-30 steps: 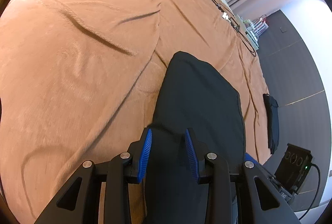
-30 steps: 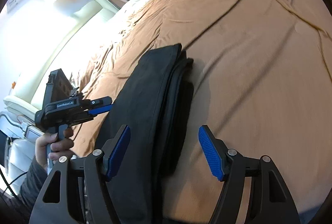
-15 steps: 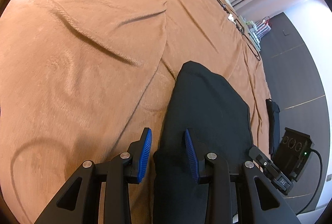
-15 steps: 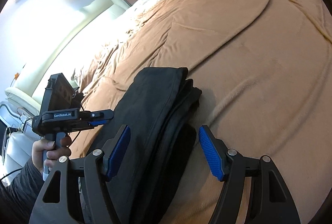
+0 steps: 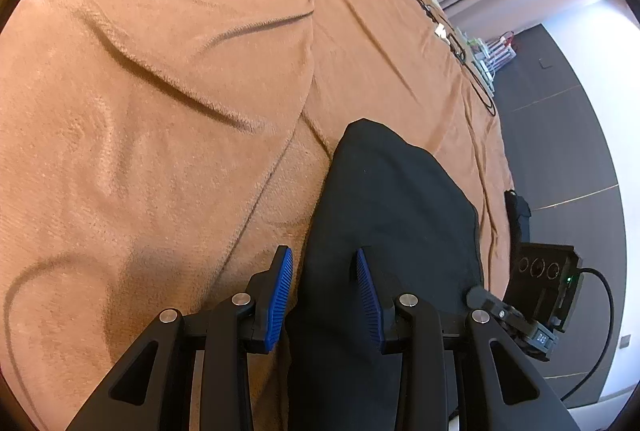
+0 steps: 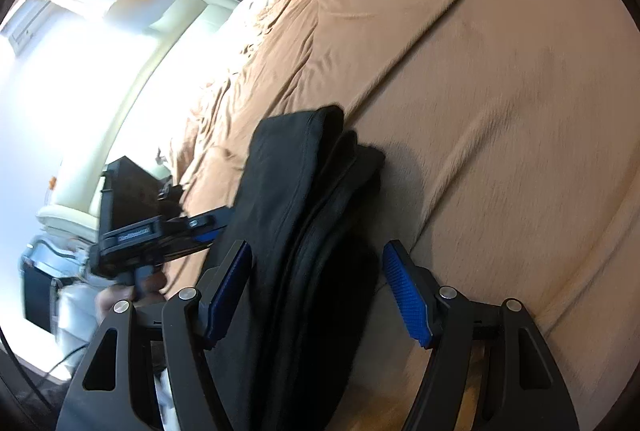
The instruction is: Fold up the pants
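- I see the black pants [image 5: 384, 215] lying folded into a long narrow stack on the brown blanket [image 5: 168, 103], and I place everything else against that stack.
- My left gripper [image 5: 324, 291] sits over the near end of the pants with its blue pads apart; the stack's left edge runs up between them, and neither pad visibly presses the cloth, so I call it parted and holding nothing.
- My right gripper [image 6: 316, 291] straddles the same stack, its jaws standing wide, one blue pad on each side of the layered edges, with nothing pinched.
- In the right wrist view the folded layers show as stepped edges on the stack's right side, the far end rounded.
- Left of the pants and beyond their far end the blanket is broad and open, creased by a few long ridges.
- Right of the pants in the left wrist view the blanket's edge drops to a dark floor [image 5: 560, 135]; a small dark item [image 5: 518, 207] lies at that edge, possibly more clothing, though I can't tell.
- A hand [image 6: 132, 293] grips the left gripper's handle, just left of the stack; that view is blurred there.
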A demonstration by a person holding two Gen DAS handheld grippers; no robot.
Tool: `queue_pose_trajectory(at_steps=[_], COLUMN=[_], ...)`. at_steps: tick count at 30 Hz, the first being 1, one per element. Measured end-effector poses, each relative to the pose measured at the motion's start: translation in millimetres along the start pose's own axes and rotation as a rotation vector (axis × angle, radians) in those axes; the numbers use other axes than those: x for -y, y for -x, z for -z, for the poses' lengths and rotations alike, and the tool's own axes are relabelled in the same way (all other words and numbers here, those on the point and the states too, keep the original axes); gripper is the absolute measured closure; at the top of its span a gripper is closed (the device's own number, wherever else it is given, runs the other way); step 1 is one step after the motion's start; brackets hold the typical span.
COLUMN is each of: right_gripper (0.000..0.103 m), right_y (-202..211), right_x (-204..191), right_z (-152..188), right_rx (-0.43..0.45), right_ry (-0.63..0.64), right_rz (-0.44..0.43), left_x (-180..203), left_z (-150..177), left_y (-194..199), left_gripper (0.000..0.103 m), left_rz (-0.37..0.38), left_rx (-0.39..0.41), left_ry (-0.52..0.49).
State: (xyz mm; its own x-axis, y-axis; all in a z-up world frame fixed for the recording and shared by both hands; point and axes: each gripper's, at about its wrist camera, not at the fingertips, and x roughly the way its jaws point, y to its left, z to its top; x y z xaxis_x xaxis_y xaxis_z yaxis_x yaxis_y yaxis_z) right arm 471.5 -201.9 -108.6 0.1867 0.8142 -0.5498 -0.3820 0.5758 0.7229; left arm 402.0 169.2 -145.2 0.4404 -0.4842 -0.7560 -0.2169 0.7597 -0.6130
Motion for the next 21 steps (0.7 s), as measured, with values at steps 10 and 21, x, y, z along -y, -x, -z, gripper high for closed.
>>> queue_pose_trajectory(at_steps=[10, 21], right_gripper=[0.057, 0.079], right_y=[-2.5, 15.6], right_x=[14.1, -29.0], right_z=[-7.0, 1.6], right_rx=[-0.037, 0.017], right_ry=[-0.079, 0.053], right_rz=[-0.034, 0.037], left_x=[-5.4, 16.2], left_z=[-1.4, -0.1], left_y=[-14.9, 10.3], left_gripper=[0.067, 0.096], left_rz=[0.047, 0.070], left_rx=[-0.009, 0.065], left_ry=[0.032, -0.009])
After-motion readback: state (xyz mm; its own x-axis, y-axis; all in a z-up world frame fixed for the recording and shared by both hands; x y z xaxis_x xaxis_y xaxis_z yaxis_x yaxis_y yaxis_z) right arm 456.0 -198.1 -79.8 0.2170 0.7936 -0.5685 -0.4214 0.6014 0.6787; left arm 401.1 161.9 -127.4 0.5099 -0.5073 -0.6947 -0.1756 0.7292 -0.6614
